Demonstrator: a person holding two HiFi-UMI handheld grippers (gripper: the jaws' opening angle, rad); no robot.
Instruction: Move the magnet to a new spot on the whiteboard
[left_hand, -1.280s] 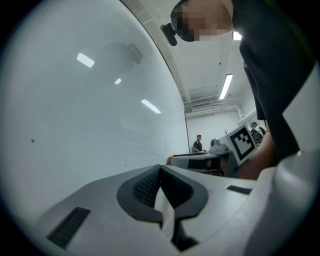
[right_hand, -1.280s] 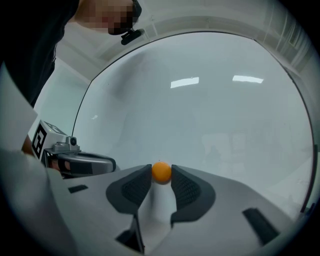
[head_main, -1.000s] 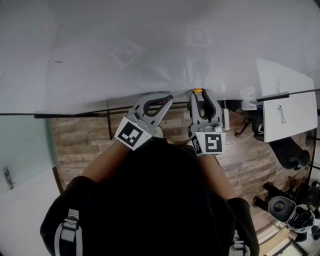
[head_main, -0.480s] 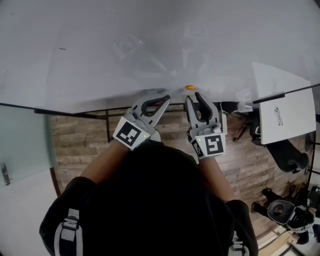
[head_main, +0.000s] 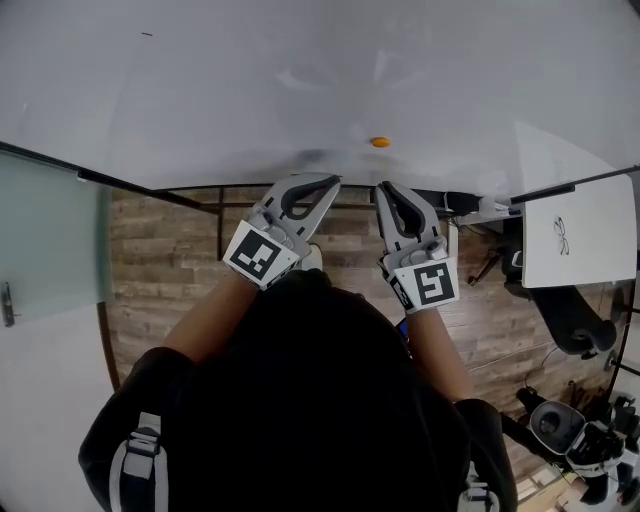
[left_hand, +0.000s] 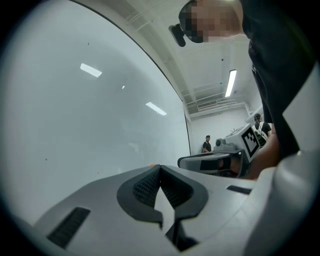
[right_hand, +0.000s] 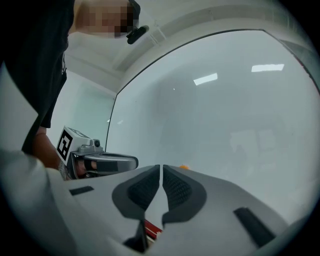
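— On the whiteboard (head_main: 300, 80), where is the magnet (head_main: 380, 142)?

— Low on the white surface, near the board's bottom edge. It is a small orange dot, stuck there on its own, and neither gripper touches it. In the head view it lies straight beyond the right gripper (head_main: 383, 187), clear of the tips. The right gripper view shows it as an orange speck just past the jaws.

— And the jaws?

— The right gripper's jaws have just been closing. They stand all but together, with a hairline slit between the ribbed black pads and nothing in it. The left gripper (head_main: 330, 180) is closed too, its tips meeting and empty.

— How do the two sit?

— Side by side and near each other, both pointing level at the board. A person in a dark top holds them out in front. Wood-plank floor (head_main: 170, 270) shows below the board.
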